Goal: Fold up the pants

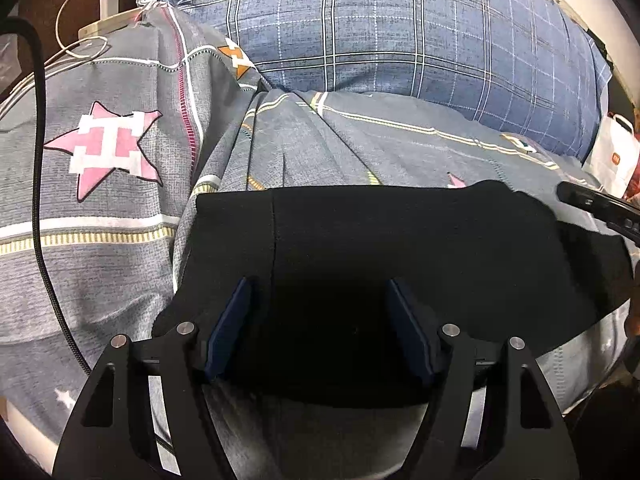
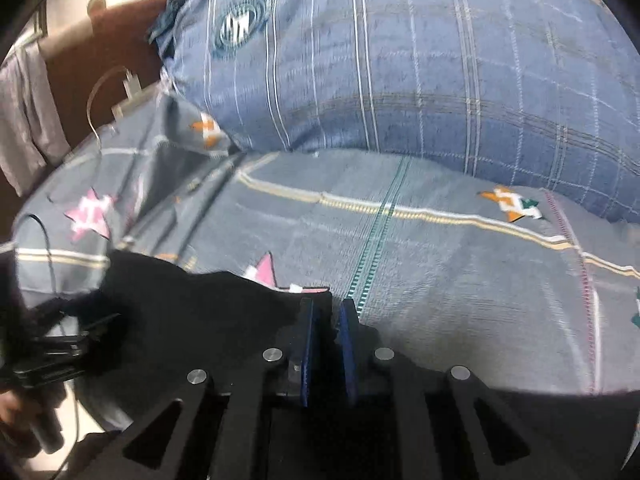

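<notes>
One garment is in play: the black pants [image 1: 400, 264] lie on the bed [image 1: 100, 272], whose grey star-printed sheet spreads all around them. Beyond the pants, ahead of both claws, a big blue checked pillow [image 1: 400, 40] fills the far end of the bed, and off to the far left of the left claw a white charger [image 1: 109, 4] and its cable rest near the bed's edge.

Judging by shape, the pants already form a compact, roughly rectangular block with a straight far edge, so at least one fold looks done. How many layers are stacked cannot be told, as the cloth is too dark.

The left claw [image 1: 320, 312] hangs directly over the near part of the block with its jaws spread wide and nothing pressed between the pads, so it is released.

The right claw [image 2: 329, 312] is at the pants' right-hand corner. Its jaws are nearly closed, with dark cloth between the pads, so it seems to be pinching that corner.

What appears left is to carry this corner over for a further fold, then smooth the uneven right edge.
</notes>
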Demonstrator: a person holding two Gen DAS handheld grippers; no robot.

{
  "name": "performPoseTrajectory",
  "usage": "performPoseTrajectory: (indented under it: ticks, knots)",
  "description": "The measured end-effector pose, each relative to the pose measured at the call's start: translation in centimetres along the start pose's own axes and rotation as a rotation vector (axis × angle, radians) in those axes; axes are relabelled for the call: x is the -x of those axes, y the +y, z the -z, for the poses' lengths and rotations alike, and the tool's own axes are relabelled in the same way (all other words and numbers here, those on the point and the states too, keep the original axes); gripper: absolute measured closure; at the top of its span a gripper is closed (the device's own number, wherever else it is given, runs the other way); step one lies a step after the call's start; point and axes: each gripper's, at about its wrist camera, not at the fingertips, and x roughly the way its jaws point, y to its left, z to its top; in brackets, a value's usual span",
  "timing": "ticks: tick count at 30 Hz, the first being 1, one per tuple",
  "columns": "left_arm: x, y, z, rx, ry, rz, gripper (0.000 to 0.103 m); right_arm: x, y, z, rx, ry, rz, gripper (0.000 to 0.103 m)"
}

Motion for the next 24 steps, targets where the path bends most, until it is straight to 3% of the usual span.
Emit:
performPoseTrajectory:
  ticks: [4,9,16,24]
  knots:
    - [1.4,-0.7,-0.3,0.009,-0.012,0.025,0.032,3.6,-1.9,0.5,-0.052,-0.058,0.037,0.088]
    - [3.0,-3.3,-1.2,-0.048,-0.038,0.055,0.032,7.7,-6.5,2.4,-0.211,-0.114,0.086,0.065]
    - [2.2,-9.9,-3.0,-0.167,0.034,0.192,0.032,11.6,-11.3,9.7,-0.389,-0.1,0.134,0.064]
    - [-1.7,-22.1,-4.2,-0.352,0.139,0.39,0.032,14.6,-16.5,17.3,-0.599,-0.108,0.136,0.064]
